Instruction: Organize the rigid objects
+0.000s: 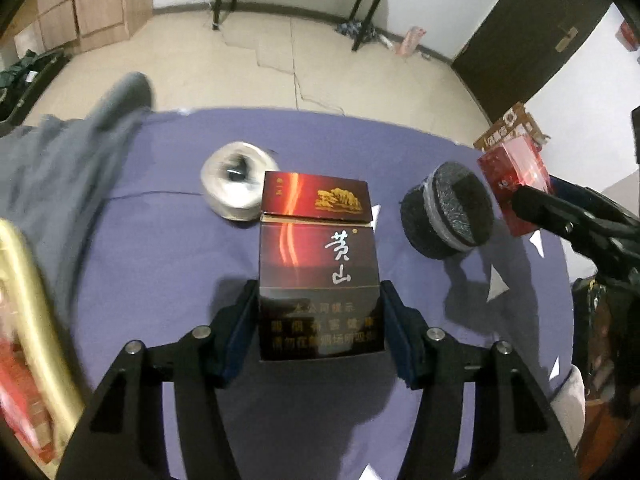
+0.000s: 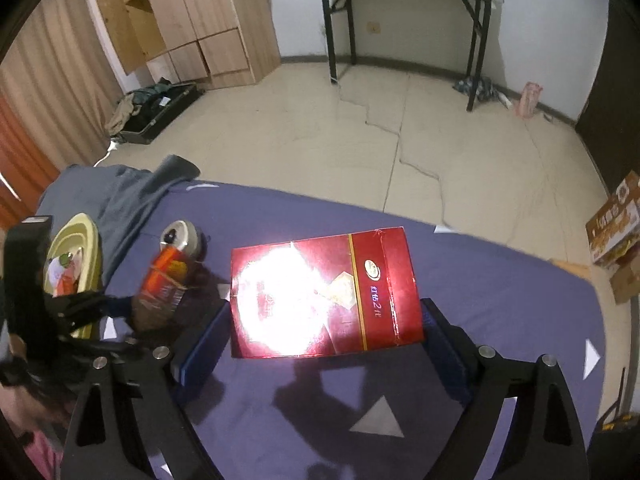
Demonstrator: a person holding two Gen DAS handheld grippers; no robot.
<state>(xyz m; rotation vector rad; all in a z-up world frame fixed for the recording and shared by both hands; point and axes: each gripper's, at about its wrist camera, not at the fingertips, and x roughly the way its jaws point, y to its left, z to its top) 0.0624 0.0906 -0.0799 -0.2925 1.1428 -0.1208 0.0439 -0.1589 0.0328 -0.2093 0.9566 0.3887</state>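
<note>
**Two grippers, each clamped on a box above the purple tabletop**

Left gripper (image 1: 320,320): both pads pressed against the sides of the dark cigarette pack (image 1: 318,264), which stands upright between them with its lid tipped back; just beyond the pack to the left, a blurred white tape roll (image 1: 236,184); beyond to the right, a black foam-lined ring (image 1: 448,216) lying on the purple tablecloth (image 1: 160,264); at far left, a grey cloth (image 1: 60,184) draped over the table edge.

Right gripper (image 2: 326,344): pads pinching the flat red box (image 2: 326,294), held tilted clear of the cloth; a bright glare covers the box's left half; to its left, a yellow tray (image 2: 86,236).
</note>
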